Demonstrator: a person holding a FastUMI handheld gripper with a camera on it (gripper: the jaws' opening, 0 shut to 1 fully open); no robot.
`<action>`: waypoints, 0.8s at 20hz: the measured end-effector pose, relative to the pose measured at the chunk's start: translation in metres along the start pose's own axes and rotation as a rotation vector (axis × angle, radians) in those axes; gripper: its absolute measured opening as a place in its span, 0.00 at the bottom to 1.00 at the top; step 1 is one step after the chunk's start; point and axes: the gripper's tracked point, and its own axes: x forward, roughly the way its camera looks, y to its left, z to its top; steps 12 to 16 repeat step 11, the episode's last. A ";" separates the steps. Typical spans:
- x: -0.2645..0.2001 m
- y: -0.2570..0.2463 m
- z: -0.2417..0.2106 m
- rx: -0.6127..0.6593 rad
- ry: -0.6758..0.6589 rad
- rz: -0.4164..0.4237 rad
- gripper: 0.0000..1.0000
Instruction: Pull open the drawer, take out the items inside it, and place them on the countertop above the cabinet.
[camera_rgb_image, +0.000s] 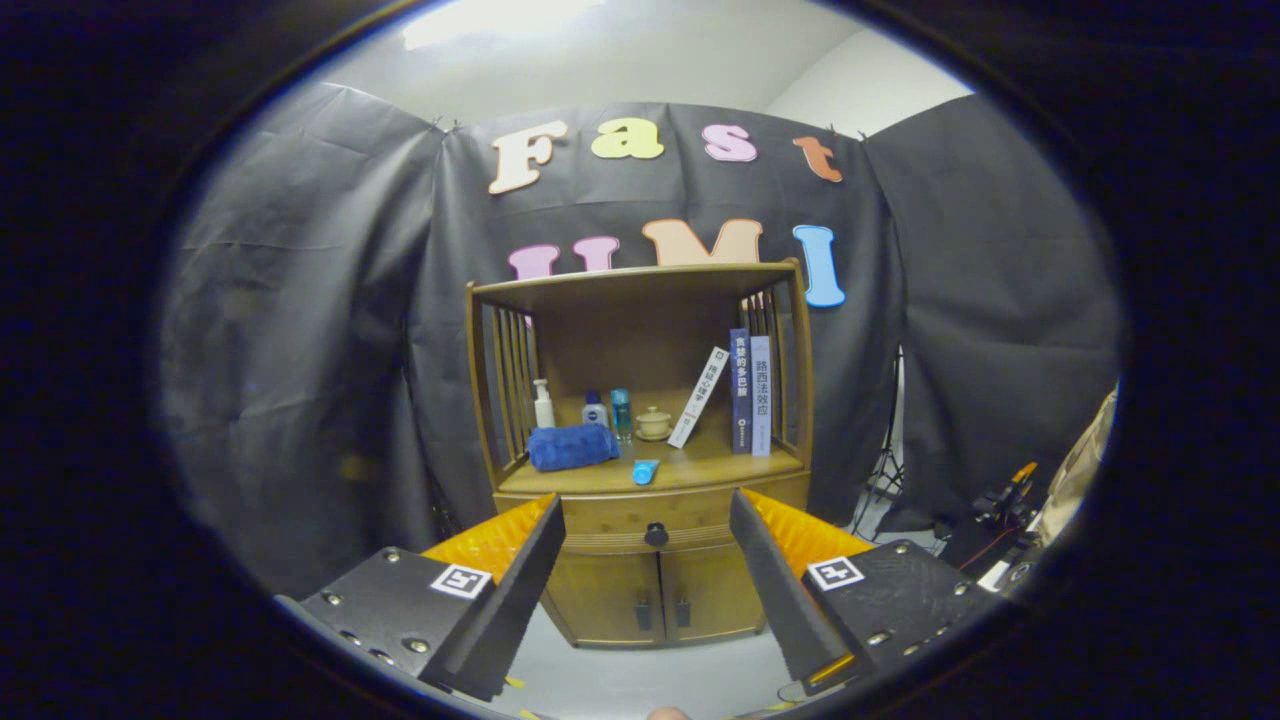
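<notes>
A: Where is the drawer?
B: Under the countertop of the wooden cabinet, which stands against the far wall. It is closed, its front flush with the frame. A dark round knob sits at the middle of its lower edge.

A: And the gripper?
B: Its fingers are spread wide and hold nothing. They frame the drawer from well in front, one on the left, one on the right, with the knob seen between them. They touch no part of the cabinet.

A: What lies on the countertop?
B: Near the front edge, a rolled blue towel on the left and a small blue tube lying flat near the middle. Farther back, a white pump bottle, a dark blue jar and a teal bottle stand in a row, with a small lidded pot to their right. A thin white book leans to the right, and two upright books stand against the slatted right side.

A: Below the drawer?
B: Two doors, closed, each with a small dark handle by the centre seam.

A: Anything around the cabinet?
B: Black cloth hangs behind it and on both sides. A pale floor runs from the cabinet's foot to the fingers. On the far right some dark gear with an orange part sits low; I cannot tell what it is.
</notes>
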 end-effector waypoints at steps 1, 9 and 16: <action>0.001 0.001 -0.001 0.002 0.001 0.002 0.99; 0.005 0.001 -0.016 0.010 0.030 0.005 0.99; 0.005 0.002 -0.017 0.005 0.030 0.003 0.99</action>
